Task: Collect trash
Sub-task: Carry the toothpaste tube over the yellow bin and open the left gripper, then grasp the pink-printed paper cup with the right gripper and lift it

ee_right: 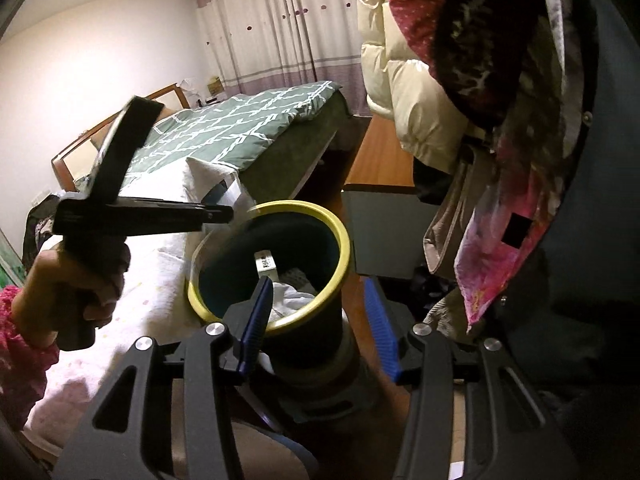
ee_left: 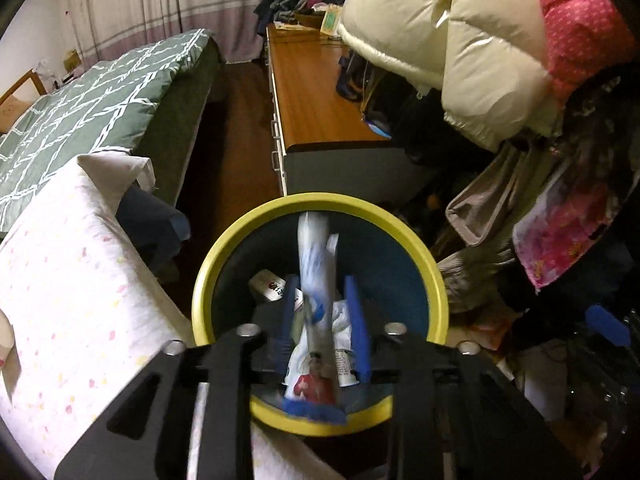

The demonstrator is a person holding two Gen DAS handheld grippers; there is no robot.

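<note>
- Blue-padded fingers of the left gripper (ee_left: 323, 312) stand apart, directly above the mouth of the trash bin (ee_left: 434, 280); a blurred white-and-blue wrapper (ee_left: 316, 276) sits in the gap between them, and whether either pad touches it cannot be told.
- Below that wrapper, inside the bin, lies crumpled printed packaging (ee_left: 316, 376) with a red figure and small text too blurred to read.
- Further in, a small white box (ee_left: 267, 285) with a red mark leans against the bin's dark inner wall; its lettering is unreadable.
- From the right wrist view, the right gripper (ee_right: 320, 320) is spread wide and holds nothing, its left pad over the bin's near rim (ee_right: 344, 240), its right pad outside the bin.
- Also in that view, the left hand (ee_right: 86, 280) grips the other tool's handle beside the bin, above a white spotted sheet (ee_right: 160, 280).
- Beyond the bin stands a wooden cabinet (ee_left: 312, 92), with a cream puffer jacket (ee_left: 440, 32) hanging to its right.
- Farthest back lie a bed with a green patterned quilt (ee_left: 92, 96) and curtains (ee_left: 132, 0).
</note>
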